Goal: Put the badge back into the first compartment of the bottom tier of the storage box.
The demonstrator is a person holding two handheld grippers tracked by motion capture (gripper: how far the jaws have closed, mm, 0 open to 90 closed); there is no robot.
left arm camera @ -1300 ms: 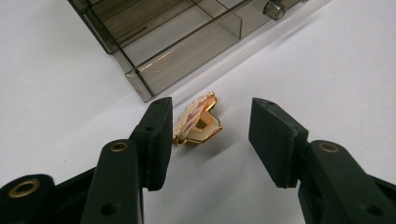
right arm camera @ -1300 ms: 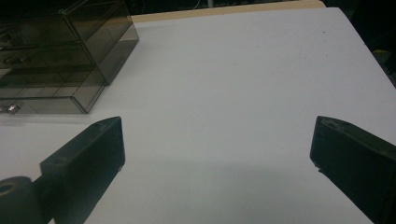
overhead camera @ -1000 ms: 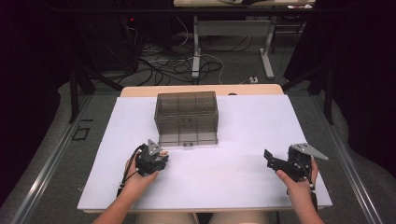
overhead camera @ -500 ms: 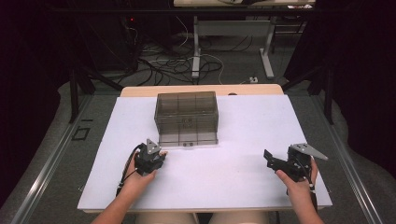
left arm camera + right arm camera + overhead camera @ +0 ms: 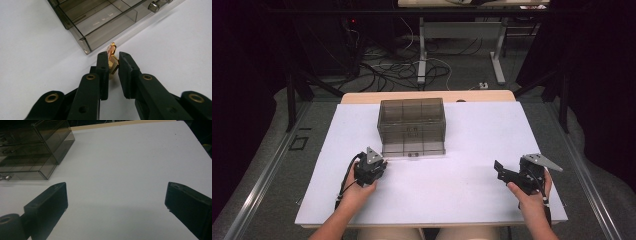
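- Landmark: smoky clear drawer organizer (image 5: 412, 126) standing on the white bench (image 5: 462, 200), its bottom drawer (image 5: 100, 22) pulled out toward the person.
- Left gripper (image 5: 373, 166) just off the front-left corner of the organizer, fingers (image 5: 103, 67) clamped on a small gold clasp-like piece (image 5: 112, 60); exact kind too small to tell, perhaps a jewellery clip or earring.
- Gold piece lifted a little off the bench, poking up between the fingertips, just short of the open drawer's near corner and still outside its wall.
- Right gripper (image 5: 512, 175) well off to the organizer's front-right, near the bench's right side, fingers (image 5: 50, 202) spread wide apart with nothing between them.
- Step in hand, as judged: carrying the gripped piece toward the open drawer; pickup looks done, placing not yet done.
- Next move likely calls for: raising the piece over the drawer's front wall, moving forward until over a compartment, then parting the fingers to drop it.
- Care needed: grip sits low on a small, slick part, so tilting could let it twist or slip; also clearing the drawer's corner without nudging the organizer.
- Right gripper probably free to steady the organizer or push the drawer shut afterwards.
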